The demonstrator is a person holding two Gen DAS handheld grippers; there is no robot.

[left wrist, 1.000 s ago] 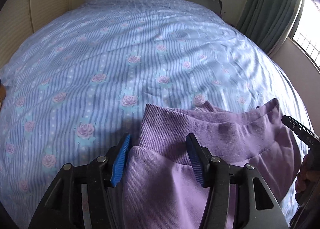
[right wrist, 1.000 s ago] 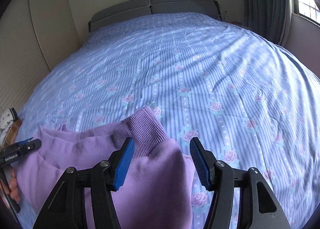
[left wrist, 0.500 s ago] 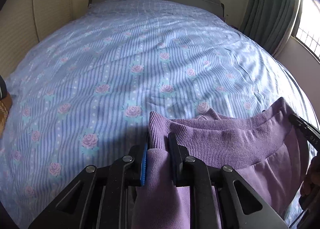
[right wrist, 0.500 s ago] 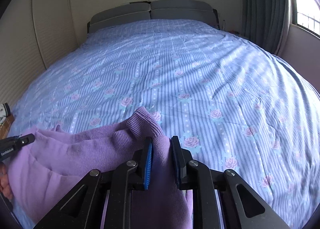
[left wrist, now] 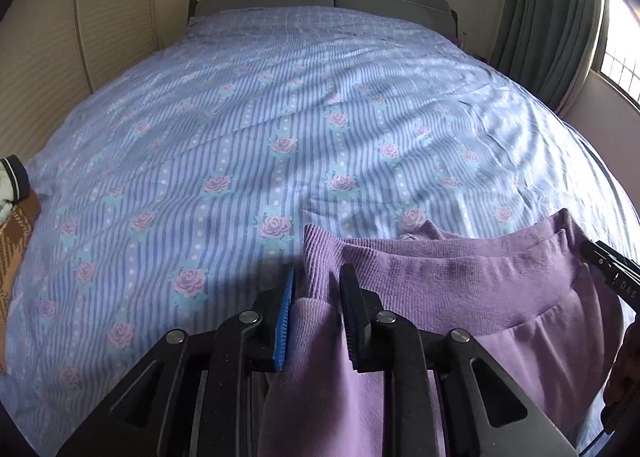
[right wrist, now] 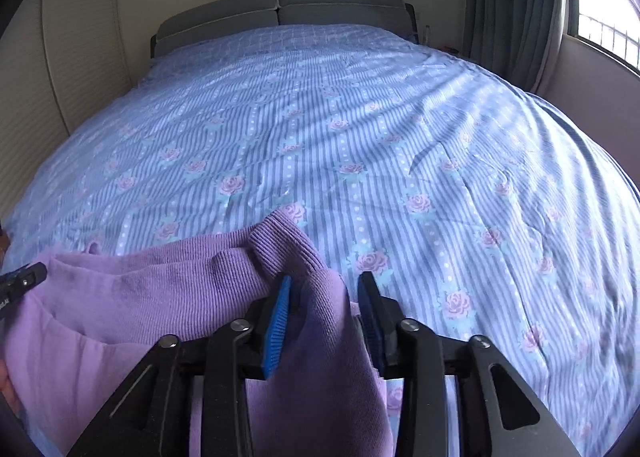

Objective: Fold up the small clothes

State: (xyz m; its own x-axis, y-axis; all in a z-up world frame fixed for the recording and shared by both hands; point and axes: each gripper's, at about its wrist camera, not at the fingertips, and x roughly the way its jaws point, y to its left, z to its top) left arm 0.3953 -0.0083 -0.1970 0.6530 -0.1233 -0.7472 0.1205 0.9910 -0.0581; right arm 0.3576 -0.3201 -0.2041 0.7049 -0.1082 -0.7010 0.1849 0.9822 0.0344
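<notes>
Each tool, the left tool (left wrist: 316,309) and the right tool (right wrist: 324,309), gripped one corner of the purple ribbed-knit garment's (left wrist: 460,277) waistband; its long axis ran three-to-nine o'clock between them above the striped rose-print bedspread (left wrist: 280,117).

The right tool (right wrist: 323,317) pinches the purple garment's (right wrist: 160,297) ribbed corner over the floral bedspread (right wrist: 400,137).

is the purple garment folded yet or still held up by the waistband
Held up, not folded: the garment hangs with its ribbed band stretched between left gripper and right gripper.
</notes>
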